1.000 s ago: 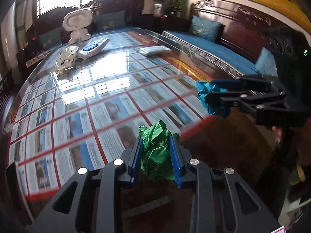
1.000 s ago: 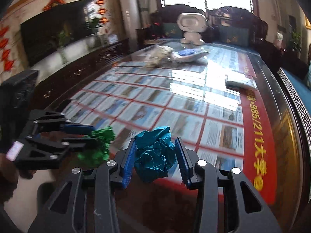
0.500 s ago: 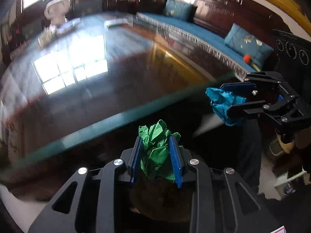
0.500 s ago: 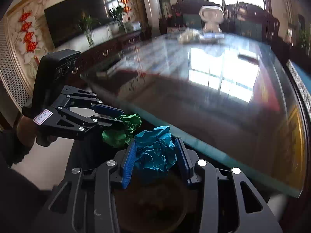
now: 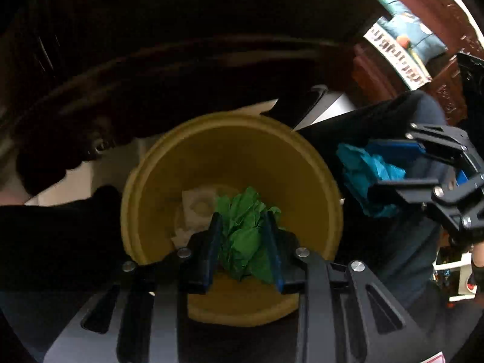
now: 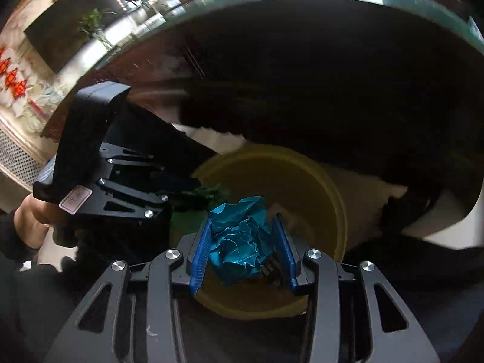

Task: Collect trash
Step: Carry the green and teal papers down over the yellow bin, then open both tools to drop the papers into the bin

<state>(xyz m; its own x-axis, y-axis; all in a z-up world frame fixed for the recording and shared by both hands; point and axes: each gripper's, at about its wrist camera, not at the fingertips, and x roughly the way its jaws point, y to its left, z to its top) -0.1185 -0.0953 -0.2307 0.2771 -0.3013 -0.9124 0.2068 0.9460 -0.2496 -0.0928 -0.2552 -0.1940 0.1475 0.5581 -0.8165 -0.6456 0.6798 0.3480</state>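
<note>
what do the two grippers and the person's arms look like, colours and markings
Both hand-held grippers, left and right, are black skeletal linkages with silver pivot bolts and ribbed blue finger pads. The left one carries a pale pink label on its side. A bare hand with a dark sleeve holds it.

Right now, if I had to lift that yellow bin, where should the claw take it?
Pinch the bin's rolled rim on its far side, coming down from above. It stands upright and open, too wide to span, and both claws crowd the near rim.
</note>
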